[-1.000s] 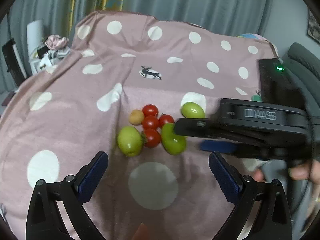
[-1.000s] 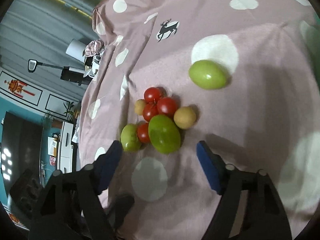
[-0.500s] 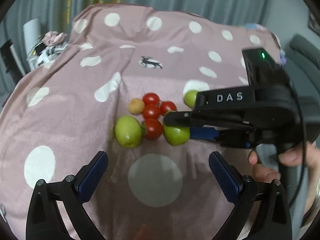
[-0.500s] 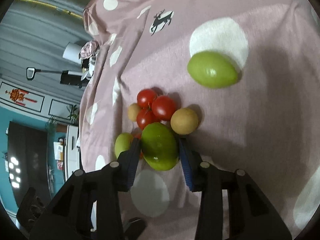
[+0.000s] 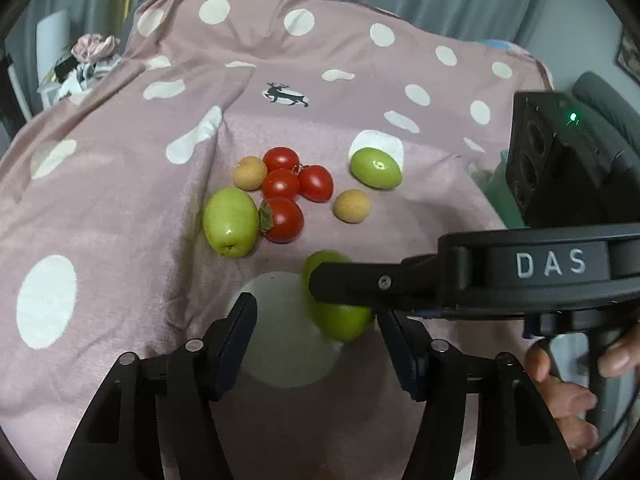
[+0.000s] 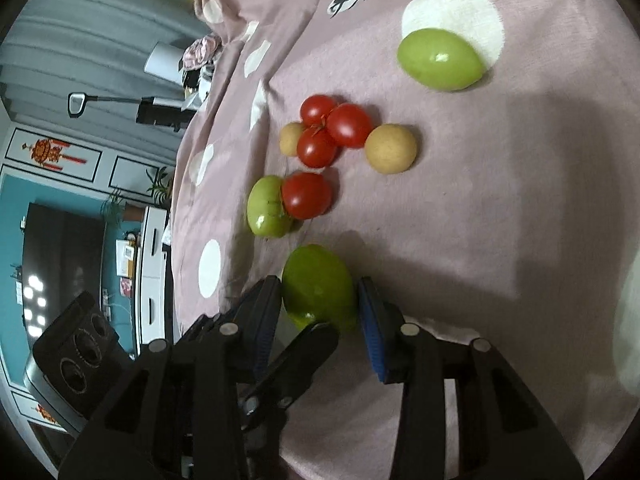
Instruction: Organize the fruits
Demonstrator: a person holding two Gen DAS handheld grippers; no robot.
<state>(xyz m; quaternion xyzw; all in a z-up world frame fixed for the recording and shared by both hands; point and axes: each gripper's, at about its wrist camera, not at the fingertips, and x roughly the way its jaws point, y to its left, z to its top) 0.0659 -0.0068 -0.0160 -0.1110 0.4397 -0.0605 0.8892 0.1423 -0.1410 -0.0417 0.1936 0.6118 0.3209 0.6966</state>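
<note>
Only the left view shows a hand (image 5: 568, 384) gripping the right hand-held gripper (image 5: 344, 300).

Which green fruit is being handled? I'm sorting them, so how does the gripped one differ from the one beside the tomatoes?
The gripped green fruit sits between the right gripper pads, apart from the cluster; the other green fruit lies free, touching a red tomato. Both are smooth and green.

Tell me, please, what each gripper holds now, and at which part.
The right gripper holds a green fruit by its two opposite sides. The left gripper is closing but grips nothing yet.
</note>
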